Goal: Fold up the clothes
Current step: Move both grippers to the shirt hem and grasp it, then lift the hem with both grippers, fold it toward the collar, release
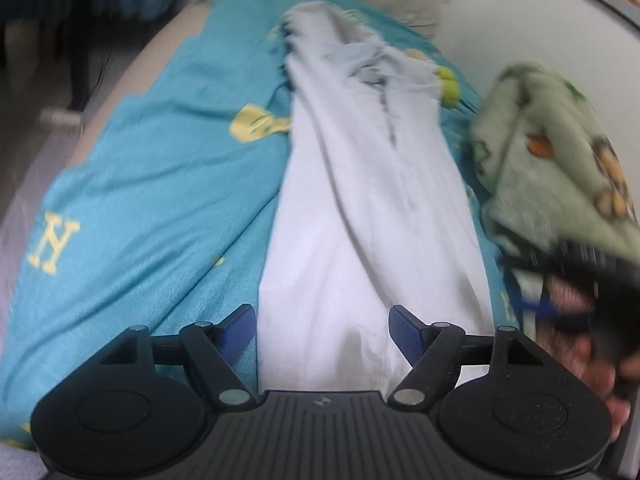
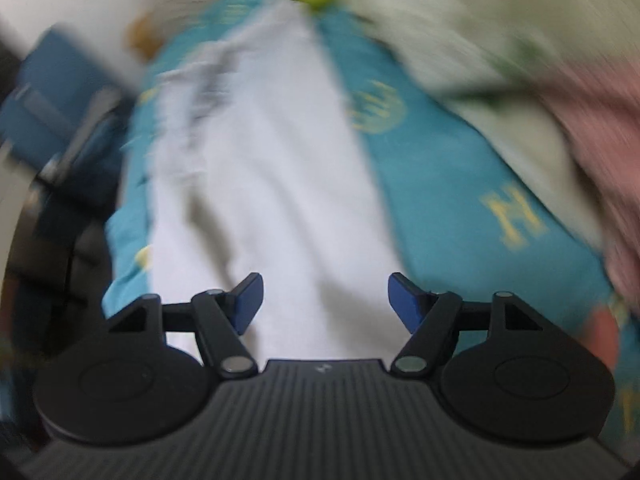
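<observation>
Beyond the right gripper [image 2: 325, 304], the whole right wrist view is smeared; the far end of the white garment [image 2: 256, 152] and the print on the pale green blanket [image 2: 460, 40] are unreadable. A hand [image 1: 592, 344] beside the left gripper [image 1: 322, 330] is blurred and cut off by the edge.

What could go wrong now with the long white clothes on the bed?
1. Both the left gripper and the right gripper are open with nothing held, so the folded white garment might slump apart along its length.
2. The green fleece blanket lies close to the garment's right edge; a gripper might snag it instead.
3. The teal bedsheet is wrinkled, so a low pinch may catch sheet along with cloth.
</observation>
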Demonstrator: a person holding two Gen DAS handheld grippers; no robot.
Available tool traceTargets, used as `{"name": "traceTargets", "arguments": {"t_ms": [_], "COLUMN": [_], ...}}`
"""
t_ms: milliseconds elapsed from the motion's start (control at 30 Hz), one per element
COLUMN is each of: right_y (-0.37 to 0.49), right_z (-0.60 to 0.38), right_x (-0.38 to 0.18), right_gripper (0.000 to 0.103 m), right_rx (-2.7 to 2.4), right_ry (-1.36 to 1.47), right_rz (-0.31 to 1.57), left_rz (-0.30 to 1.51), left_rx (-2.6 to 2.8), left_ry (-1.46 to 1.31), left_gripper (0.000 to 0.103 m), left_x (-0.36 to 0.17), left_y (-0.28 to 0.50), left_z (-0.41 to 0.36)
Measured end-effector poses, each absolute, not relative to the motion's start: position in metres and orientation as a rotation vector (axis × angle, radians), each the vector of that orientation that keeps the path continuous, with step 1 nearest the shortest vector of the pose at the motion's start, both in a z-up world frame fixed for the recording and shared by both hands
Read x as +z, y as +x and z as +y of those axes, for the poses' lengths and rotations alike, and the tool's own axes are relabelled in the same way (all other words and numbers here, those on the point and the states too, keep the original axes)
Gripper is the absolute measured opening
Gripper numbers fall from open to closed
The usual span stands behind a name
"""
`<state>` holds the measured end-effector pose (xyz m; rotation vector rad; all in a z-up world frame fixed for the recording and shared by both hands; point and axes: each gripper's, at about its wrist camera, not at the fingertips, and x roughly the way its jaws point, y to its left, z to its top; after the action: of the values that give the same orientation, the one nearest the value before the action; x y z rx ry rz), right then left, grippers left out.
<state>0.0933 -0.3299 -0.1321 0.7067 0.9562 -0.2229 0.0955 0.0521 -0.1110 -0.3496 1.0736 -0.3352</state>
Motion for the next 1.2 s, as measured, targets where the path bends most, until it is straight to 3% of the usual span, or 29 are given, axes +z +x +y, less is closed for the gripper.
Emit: {"name": "traceTargets", "arguments": {"t_ms": [167,267,433,500,567,600,667,733,767,933,1067,1200], "right_y": [0.103,0.106,0.102,0.099,0.092,0.090,0.089,0.089,0.089,0.074,0.053,0.033], "right_z": [-0.345,-0.332,-0.316,-0.302,-0.290,-0.284,-0.278,-0.272,-0.269,-0.272,-0.290,-0.312], "right_x": [-0.171,-0.172,-0.166,-0.161,-0.164,-0.165,-0.162,-0.160,-0.159,-0.126,-0.085,-0.038], "right_gripper": [0.072,0.079,0.079,0.078,0.077,0.075,0.065,0.035,0.008,0.005,0.005,0.005], "right_rx": [-0.301,-0.300,-0.252,-0.187,-0.116,-0.115,-0.127,-0.137,-0.135,-0.134,-0.086,-0.038], "right_ry": [0.892,0.845,0.817,0.788,0.813,0.806,0.735,0.665,0.637,0.576,0.647,0.740], "right_rz": [1.065,1.076,1.097,1.111,1.144,1.150,1.166,1.184,1.201,1.069,0.934,0.793], "left_rz": [1.155,1.157,1.188,1.200,1.205,1.206,1.209,1.185,1.164,1.027,0.929,0.819], "left_rx": [-0.282,-0.298,-0.400,-0.459,-0.445,-0.428,-0.395,-0.380,-0.379,-0.380,-0.453,-0.483], "left_ry": [-0.384,-0.401,-0.396,-0.368,-0.349,-0.340,-0.324,-0.331,-0.341,-0.483,-0.725,-0.775], "left_gripper": [0.075,0.077,0.076,0.071,0.058,0.050,0.008,0.004,0.003,0.002,0.002,0.001], "left_x": [-0.132,-0.134,-0.139,-0.140,-0.141,-0.141,-0.142,-0.140,-0.137,-0.107,-0.076,-0.023], "left_y": [0.114,0.115,0.110,0.106,0.102,0.101,0.097,0.094,0.091,0.074,0.066,0.060], "left_z": [0.059,0.059,0.049,0.041,0.039,0.039,0.039,0.042,0.044,0.066,0.099,0.107]}}
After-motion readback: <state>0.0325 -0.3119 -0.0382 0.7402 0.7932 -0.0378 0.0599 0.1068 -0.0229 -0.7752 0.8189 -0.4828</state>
